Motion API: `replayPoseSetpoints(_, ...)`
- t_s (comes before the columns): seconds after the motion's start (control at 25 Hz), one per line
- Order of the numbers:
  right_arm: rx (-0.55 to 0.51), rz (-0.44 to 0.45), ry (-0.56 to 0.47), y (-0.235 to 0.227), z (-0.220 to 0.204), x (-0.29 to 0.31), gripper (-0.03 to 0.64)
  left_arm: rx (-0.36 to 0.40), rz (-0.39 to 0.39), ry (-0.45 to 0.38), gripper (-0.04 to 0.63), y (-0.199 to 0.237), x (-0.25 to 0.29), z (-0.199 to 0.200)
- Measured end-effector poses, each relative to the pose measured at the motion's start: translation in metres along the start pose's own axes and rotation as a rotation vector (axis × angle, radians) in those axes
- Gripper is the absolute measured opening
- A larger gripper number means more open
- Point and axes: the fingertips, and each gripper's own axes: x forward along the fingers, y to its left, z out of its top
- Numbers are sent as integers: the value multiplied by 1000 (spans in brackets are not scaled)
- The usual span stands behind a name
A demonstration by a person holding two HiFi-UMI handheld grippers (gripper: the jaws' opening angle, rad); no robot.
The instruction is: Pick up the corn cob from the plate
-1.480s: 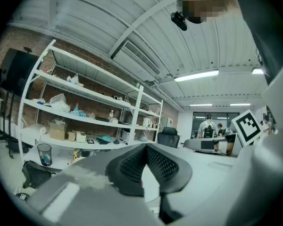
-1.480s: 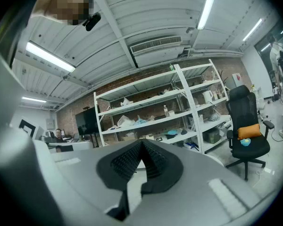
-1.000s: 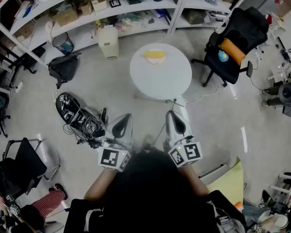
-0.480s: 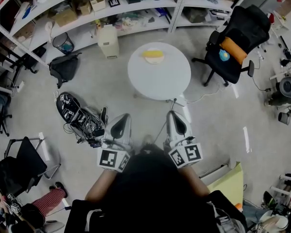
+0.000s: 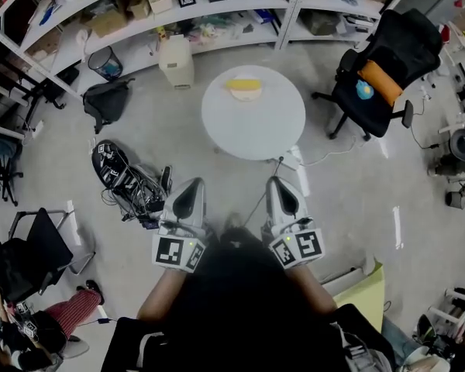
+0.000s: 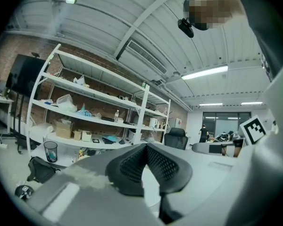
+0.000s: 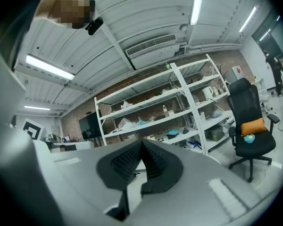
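Note:
A yellow corn cob (image 5: pixel 243 85) lies on a pale plate (image 5: pixel 246 94) at the far edge of a round white table (image 5: pixel 253 126). Both grippers are held side by side in front of the person, short of the table's near edge and pointing level towards it. My left gripper (image 5: pixel 187 189) has its dark pads (image 6: pixel 132 166) meeting at the tip, with nothing between them. My right gripper (image 5: pixel 280 187) is likewise shut and empty, its pads (image 7: pixel 153 166) touching. The corn is far from both grippers.
A black office chair (image 5: pixel 384 60) with an orange cushion stands to the right of the table. Long white shelves (image 5: pixel 178 14) run behind it, with a white canister (image 5: pixel 175 62) and a bin (image 5: pixel 103 63) on the floor. A black bag (image 5: pixel 107 103) and tangled cables (image 5: pixel 132 186) lie to the left.
The view has shifted slightly as the person carries both grippers across the floor towards the table. Both jaws stay shut and empty.

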Motion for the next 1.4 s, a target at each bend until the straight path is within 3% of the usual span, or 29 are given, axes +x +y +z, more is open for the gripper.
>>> replayPoseSetpoints(0.28,3,1,-9,-9,5,11,8,1,2,2,6,-1,13,3)
replayPoseSetpoints(0.72,-4,-36,-17,-25,10,46,9,-3,-60,3,6,14,59,5)
replayPoseSetpoints(1.4,-4,-109,-25,-43,27,162,8,-16,-121,19,6,94,144,35)
